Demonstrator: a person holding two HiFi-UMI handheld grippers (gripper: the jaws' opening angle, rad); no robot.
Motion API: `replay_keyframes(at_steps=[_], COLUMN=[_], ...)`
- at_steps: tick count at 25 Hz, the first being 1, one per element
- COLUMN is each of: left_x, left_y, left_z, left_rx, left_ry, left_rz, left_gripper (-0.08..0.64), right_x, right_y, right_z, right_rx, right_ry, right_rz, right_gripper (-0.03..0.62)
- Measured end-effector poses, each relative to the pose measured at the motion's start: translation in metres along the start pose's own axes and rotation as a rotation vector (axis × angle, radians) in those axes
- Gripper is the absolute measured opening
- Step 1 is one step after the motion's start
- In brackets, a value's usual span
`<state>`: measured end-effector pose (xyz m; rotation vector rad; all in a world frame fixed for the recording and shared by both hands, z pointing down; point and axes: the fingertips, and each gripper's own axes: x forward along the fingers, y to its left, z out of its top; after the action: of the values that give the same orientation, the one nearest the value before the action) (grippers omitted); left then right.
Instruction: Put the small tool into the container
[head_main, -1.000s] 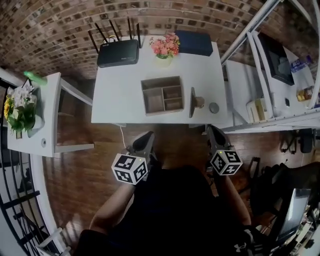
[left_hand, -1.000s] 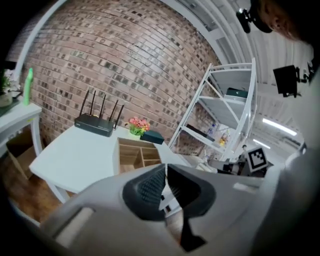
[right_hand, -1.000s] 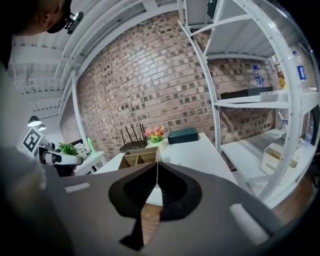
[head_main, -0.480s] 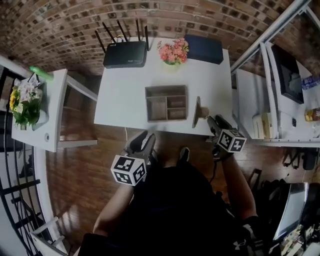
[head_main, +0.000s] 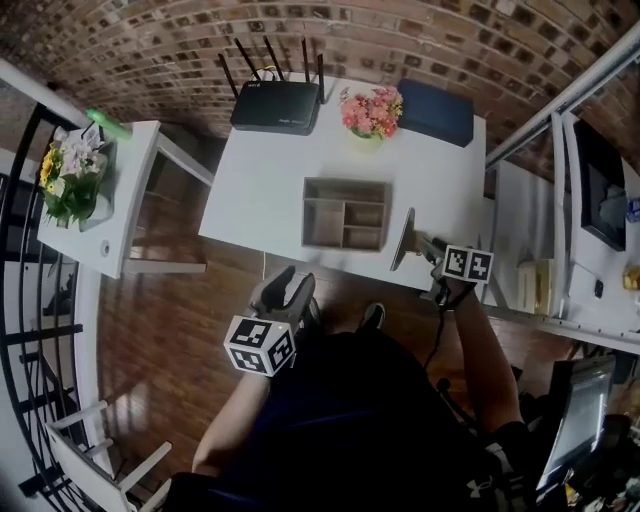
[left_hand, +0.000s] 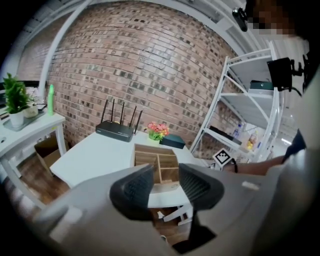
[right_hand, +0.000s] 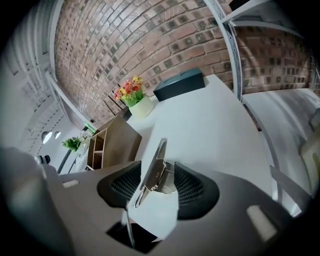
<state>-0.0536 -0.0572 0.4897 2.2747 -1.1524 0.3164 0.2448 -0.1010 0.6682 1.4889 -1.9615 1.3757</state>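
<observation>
Though open, two grippers (left_hand: 165, 181) (right_hand: 159, 184), one tool (head_main: 403, 240)

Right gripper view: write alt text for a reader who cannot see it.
The right claw, its jaws just opening, straddles a thin metal tool at the edge of the white table without gripping it. A wooden divided container and flowers stand beyond.

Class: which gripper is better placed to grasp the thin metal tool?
Right: the right gripper, jaws just opened, straddles the thin metal tool; the left gripper, jaws just opened, empty, hangs short of the white table.
</observation>
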Motion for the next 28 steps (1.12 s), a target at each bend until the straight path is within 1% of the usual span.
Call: replay_keyframes(at_steps=[4,7,9,10,12,16,19,21,24,28], left_x=[-0.001,-0.001,-0.001,-0.001,-0.004,-0.003,-0.002,0.0,0.002,0.004], left_y=[0.003,0.005,0.006,0.008,0.01,0.012,0.013,0.013,0.014,0.014], left_z=[-0.005,-0.005,-0.003,-0.002,-0.001,-0.003,-0.002,0.001,0.005,0.008], left_rx=[-0.017,-0.023,-0.026,-0.029,-0.035,-0.046,-0.051,-0.048,-0.045,-0.036], left_ry=[-0.004,-0.002,-0.001,-0.001,0.0,0.012,0.017,0.015,0.011,0.014], left_rz=[0.031,0.04,0.034,0.031,0.025,0.004,-0.011,-0.019,-0.033,-0.053], left_gripper=[0.161,0.161,0.161,0.161,0.161,0.155,0.144,0.138,0.133,0.127], right_x=[0.016,0.021,0.022,0.023,0.024,0.021,0.015,0.011,0.004,-0.008], right_y=[0.002,0.001,-0.001,0.0,0.007,0.026,0.04,0.047,0.052,0.058], right_z=[-0.003,-0.003,-0.001,0.0,0.003,0.012,0.018,0.021,0.025,0.034], right_rx=[-0.025,-0.043,-0.048,-0.043,-0.02,0.045,0.047,0.029,-0.004,-0.016], right_ry=[0.075,0.107,0.108,0.105,0.09,0.042,0.011,-0.003,-0.02,-0.075], right_rz=[0.027,0.023,0.008,0.008,0.034,0.116,0.151,0.15,0.126,0.106], right_gripper=[0.206,0.154,0.093,0.089,0.078,0.037,0.02,0.017,0.017,0.017])
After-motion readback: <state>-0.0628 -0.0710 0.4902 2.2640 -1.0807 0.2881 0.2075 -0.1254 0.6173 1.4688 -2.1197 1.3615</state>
